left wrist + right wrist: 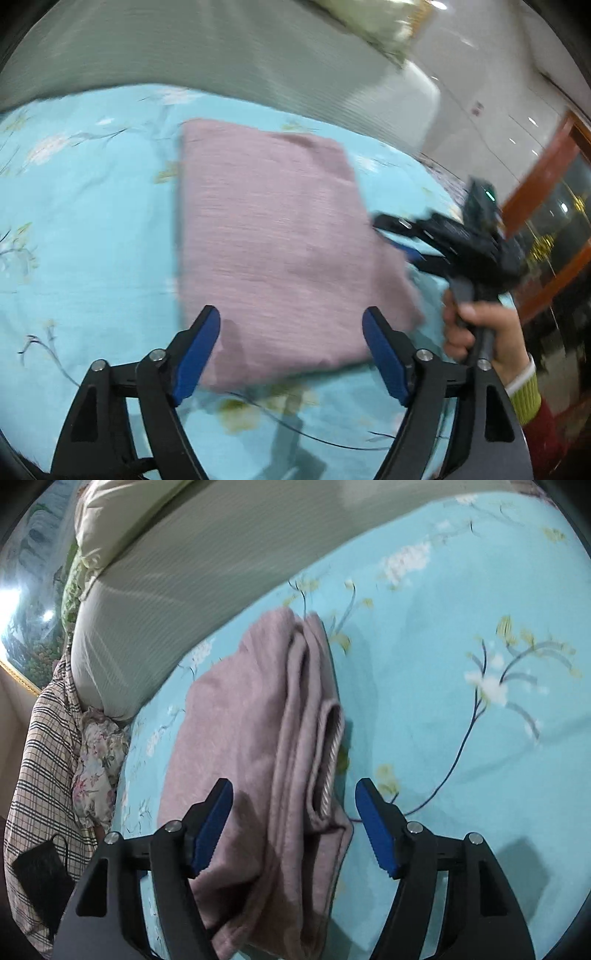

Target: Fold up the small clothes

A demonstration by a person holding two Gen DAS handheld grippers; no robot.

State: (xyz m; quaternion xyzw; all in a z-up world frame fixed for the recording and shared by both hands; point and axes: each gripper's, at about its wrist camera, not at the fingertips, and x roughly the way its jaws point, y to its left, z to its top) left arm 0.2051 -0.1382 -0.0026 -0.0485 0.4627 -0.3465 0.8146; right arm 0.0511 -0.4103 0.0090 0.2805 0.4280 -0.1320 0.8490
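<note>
Left wrist view: the left tool (291, 325) stands released, its blue pads spread with nothing pressed between them; the pink garment (273, 236) lies folded into a flat rectangle on the bed's blue flowered sheet (88, 236), its near edge just ahead of and between the pads. To the right, the right tool (391, 236) sits beside the garment's right edge, held by a hand (476, 332) in a sleeve with a green cuff; from here its pads are too blurred to read. Right wrist view: the right tool (294, 801) is likewise released, both pads clear of cloth, the stacked fold edges and a ribbed cuff (330, 760) lying between and ahead of them. A grey bolster (207, 576) lies beyond. Handling, as judged: the knit looks soft, light and limp, neither slippery nor fragile, and would sag and unfold if lifted by one layer. A sound hold would pinch all layers together at a corner or along the thick folded edge, one tool at each end.
</note>
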